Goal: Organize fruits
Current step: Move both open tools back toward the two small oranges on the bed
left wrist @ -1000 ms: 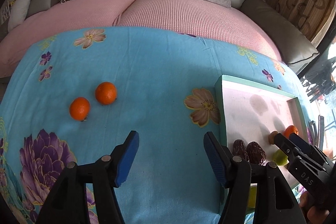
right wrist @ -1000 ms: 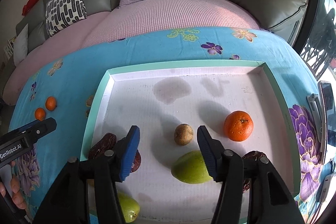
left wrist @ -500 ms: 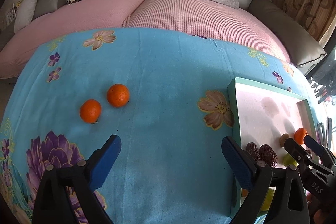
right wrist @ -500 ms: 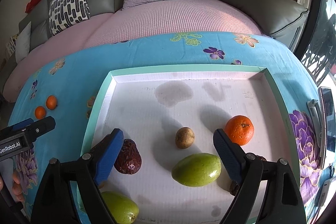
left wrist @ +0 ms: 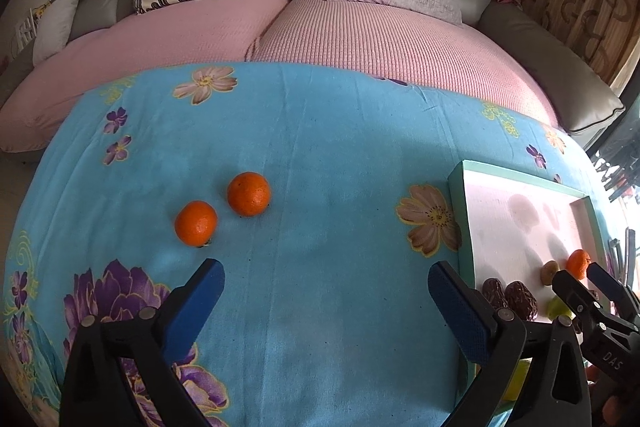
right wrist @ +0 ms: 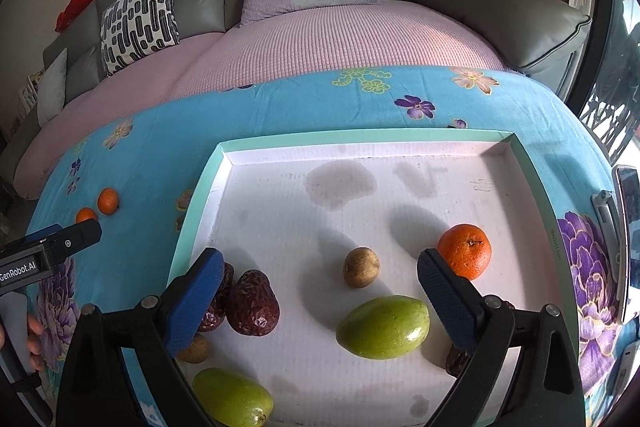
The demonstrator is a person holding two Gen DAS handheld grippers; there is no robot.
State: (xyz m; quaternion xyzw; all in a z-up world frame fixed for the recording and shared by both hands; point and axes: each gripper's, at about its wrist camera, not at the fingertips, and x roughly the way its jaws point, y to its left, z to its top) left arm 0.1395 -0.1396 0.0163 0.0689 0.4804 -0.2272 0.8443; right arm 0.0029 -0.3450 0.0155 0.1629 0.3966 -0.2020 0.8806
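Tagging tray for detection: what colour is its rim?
Mint green rim, white inside; clearest in the right wrist view.

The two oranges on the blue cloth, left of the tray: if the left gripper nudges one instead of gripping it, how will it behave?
Each of the two oranges is round, so would likely roll. The soft blue cloth should slow it. The open left gripper looks wide enough to straddle one.

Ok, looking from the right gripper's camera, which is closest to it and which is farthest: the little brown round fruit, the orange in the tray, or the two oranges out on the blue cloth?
From the right gripper:
1. Little brown round fruit, just ahead, between the open fingers.
2. Orange in the tray, ahead and right, beside the right finger.
3. Two oranges on the blue cloth, far left, outside the tray; too close together to rank.
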